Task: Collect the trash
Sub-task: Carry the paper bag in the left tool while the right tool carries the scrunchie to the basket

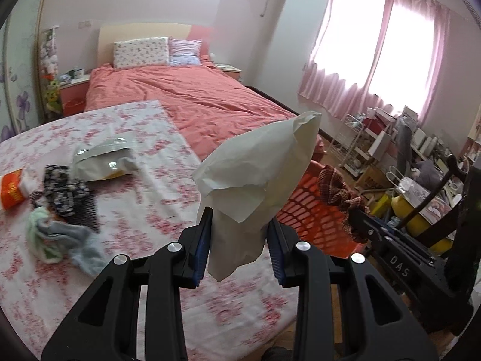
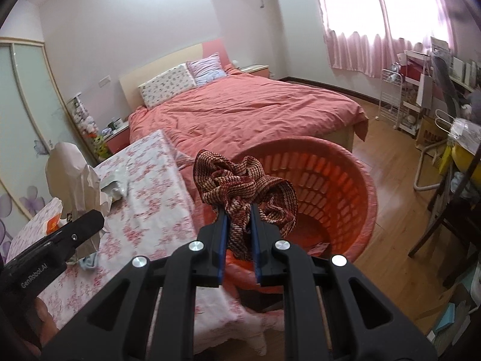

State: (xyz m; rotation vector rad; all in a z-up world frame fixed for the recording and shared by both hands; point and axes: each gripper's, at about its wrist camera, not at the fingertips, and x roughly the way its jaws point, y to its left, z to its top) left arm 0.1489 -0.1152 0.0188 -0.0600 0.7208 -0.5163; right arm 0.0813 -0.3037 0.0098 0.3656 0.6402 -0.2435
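Observation:
My left gripper is shut on a crumpled white paper bag, held up above the floral-cloth table; the bag also shows at the left of the right wrist view. My right gripper is shut on a red-brown patterned cloth, held over the near rim of the orange plastic basket. In the left wrist view the cloth and basket lie to the right, beyond the table edge. A silver-white food pouch and an orange packet lie on the table.
Dark patterned socks and a pale green-blue cloth lie on the table. A bed with a coral cover stands behind. Chairs, a white rack and clutter fill the right side on a wooden floor.

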